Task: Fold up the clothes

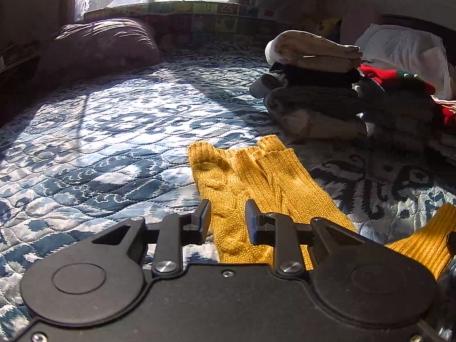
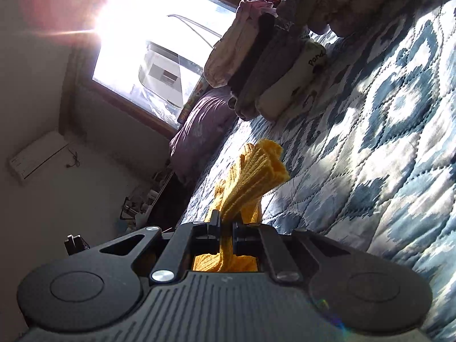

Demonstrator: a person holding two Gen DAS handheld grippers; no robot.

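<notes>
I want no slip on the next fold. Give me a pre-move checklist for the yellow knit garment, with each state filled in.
1. Right gripper shut on the mustard-yellow knitted garment: ok.
2. Left gripper open over the knit, holding nothing: ok.
3. Garment's far end flat on the blue-and-white patterned quilt: ok.
4. Stack of folded clothes apart from the garment: ok.
5. Edges lined up: cannot tell.
</notes>
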